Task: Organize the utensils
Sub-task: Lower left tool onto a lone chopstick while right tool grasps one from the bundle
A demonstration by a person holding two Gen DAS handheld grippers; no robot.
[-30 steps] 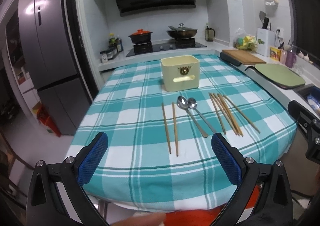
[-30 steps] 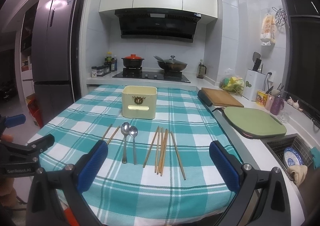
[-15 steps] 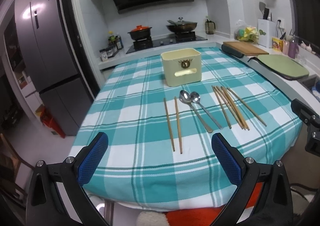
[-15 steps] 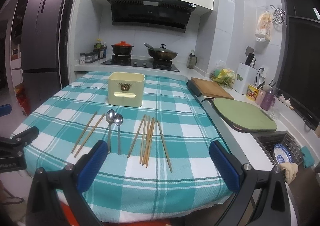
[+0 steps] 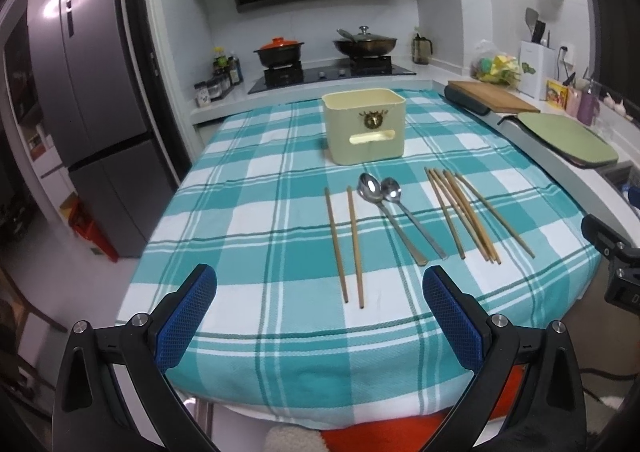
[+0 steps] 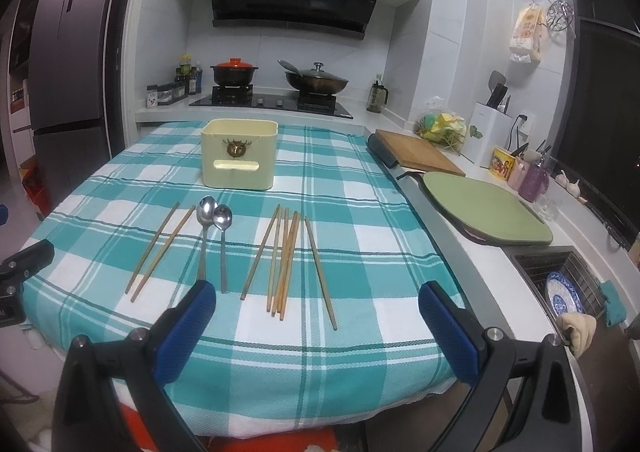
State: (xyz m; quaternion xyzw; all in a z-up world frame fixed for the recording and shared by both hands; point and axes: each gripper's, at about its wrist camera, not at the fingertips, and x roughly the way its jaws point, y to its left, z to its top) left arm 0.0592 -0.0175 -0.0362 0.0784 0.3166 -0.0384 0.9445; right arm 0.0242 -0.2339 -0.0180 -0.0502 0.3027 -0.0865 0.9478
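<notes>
A cream utensil holder (image 5: 364, 125) (image 6: 239, 153) stands upright on the teal checked tablecloth (image 5: 248, 211) (image 6: 360, 219). In front of it lie two wooden chopsticks (image 5: 346, 242) (image 6: 160, 250), two metal spoons (image 5: 394, 213) (image 6: 214, 238) and a loose bunch of several chopsticks (image 5: 468, 211) (image 6: 286, 260). My left gripper (image 5: 320, 316) is open and empty above the table's near edge, before the chopstick pair. My right gripper (image 6: 316, 326) is open and empty above the near edge, before the bunch.
A wooden board (image 6: 416, 151) and a green cutting board (image 6: 484, 207) lie on the counter to the right. A sink with a blue plate (image 6: 564, 294) is at the near right. A stove with two pots (image 6: 276, 87) is behind; a fridge (image 5: 92, 123) is at left.
Both grippers have moved forward and down toward the table, so the utensils look closer. Both stay open. Nothing on the table has moved.
</notes>
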